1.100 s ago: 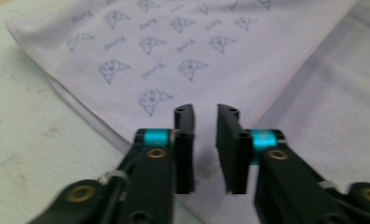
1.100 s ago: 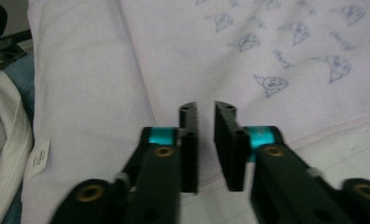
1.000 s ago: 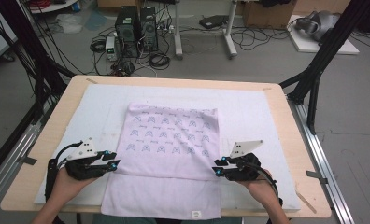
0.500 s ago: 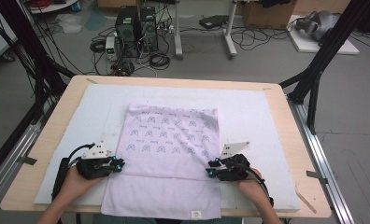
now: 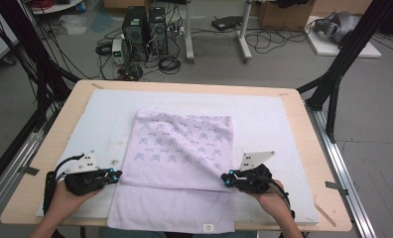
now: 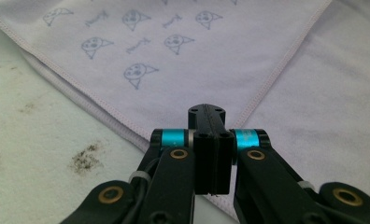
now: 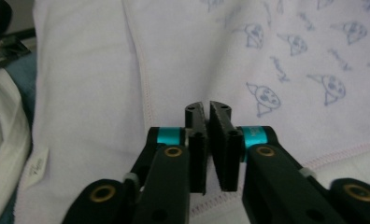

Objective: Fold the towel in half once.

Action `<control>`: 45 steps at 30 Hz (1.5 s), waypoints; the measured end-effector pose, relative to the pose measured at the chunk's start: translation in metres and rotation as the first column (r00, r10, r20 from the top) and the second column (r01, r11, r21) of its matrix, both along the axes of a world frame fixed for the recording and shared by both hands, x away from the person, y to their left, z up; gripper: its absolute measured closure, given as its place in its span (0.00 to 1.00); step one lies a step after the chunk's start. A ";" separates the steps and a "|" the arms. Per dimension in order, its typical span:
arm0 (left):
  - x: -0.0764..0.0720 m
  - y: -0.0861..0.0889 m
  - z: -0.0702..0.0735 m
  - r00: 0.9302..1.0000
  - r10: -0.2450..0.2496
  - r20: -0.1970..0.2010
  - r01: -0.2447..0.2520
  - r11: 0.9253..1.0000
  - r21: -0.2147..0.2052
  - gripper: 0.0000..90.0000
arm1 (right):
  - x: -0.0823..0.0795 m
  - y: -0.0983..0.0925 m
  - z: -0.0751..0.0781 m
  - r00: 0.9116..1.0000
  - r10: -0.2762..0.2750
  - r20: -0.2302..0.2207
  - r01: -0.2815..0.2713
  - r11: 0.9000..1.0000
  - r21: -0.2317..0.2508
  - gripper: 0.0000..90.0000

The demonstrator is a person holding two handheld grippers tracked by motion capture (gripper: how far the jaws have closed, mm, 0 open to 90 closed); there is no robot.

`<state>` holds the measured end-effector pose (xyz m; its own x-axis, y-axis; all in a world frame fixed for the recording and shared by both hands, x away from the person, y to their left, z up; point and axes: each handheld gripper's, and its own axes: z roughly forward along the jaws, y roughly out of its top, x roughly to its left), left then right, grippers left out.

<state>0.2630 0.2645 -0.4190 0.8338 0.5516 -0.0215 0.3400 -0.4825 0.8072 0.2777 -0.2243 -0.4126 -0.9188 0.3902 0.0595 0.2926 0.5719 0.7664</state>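
Note:
A lilac towel (image 5: 184,144) with a blue print lies on the white mat, its printed part folded over a plain lower layer. My left gripper (image 5: 116,174) sits at the fold's near left corner. In the left gripper view its jaws (image 6: 206,112) have just closed flush on the corner of the printed layer (image 6: 174,70). My right gripper (image 5: 225,179) is at the fold's near right corner. Its jaws (image 7: 207,106) have just been closing, and a thin slit remains between the pads above the towel's hemmed edge (image 7: 290,56).
The white mat (image 5: 284,114) covers most of the wooden table (image 5: 60,119). The towel's plain layer hangs over the near edge and carries a small label (image 5: 209,227). Black frame struts stand at both far corners, with computers and cables on the floor behind.
Both grippers have edged in to the corners of the fold, and their jaws have narrowed; the left pair is now closed together. The towel lies as before.

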 end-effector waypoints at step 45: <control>-0.018 -0.015 -0.025 0.997 -0.072 -0.033 0.074 0.995 0.061 0.75 | -0.015 -0.001 -0.031 0.998 0.035 -0.048 -0.037 0.999 -0.036 0.70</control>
